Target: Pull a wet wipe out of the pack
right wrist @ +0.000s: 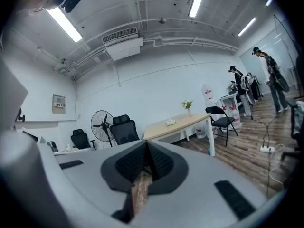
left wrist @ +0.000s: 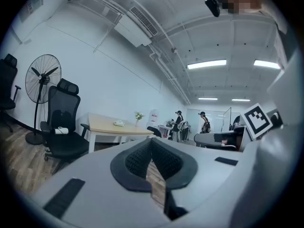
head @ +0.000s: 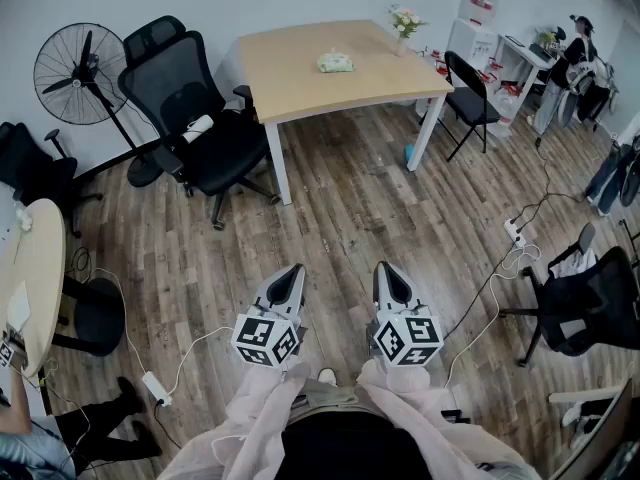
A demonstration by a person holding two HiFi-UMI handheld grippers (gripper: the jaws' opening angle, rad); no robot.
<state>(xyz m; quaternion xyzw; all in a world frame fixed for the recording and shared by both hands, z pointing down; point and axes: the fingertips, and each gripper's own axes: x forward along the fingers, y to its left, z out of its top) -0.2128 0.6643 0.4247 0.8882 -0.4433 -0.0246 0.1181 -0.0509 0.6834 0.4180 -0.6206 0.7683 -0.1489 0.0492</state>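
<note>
The wet wipe pack (head: 336,62), pale green and soft, lies on the light wooden table (head: 300,78) far across the room. It shows small in the left gripper view (left wrist: 118,123) and in the right gripper view (right wrist: 170,122). My left gripper (head: 292,271) and right gripper (head: 384,268) are held side by side close to my body, over the wood floor and well short of the table. Both point level toward the table. Each has its jaws together at the tip with nothing held: the left (left wrist: 152,144) and the right (right wrist: 145,146).
A black office chair (head: 190,118) and a standing fan (head: 78,73) stand left of the table, with a folding chair (head: 468,98) on its right. Power strips (head: 156,388) and cables (head: 490,288) lie on the floor. A round table (head: 35,268) is at my left. People stand at the back right.
</note>
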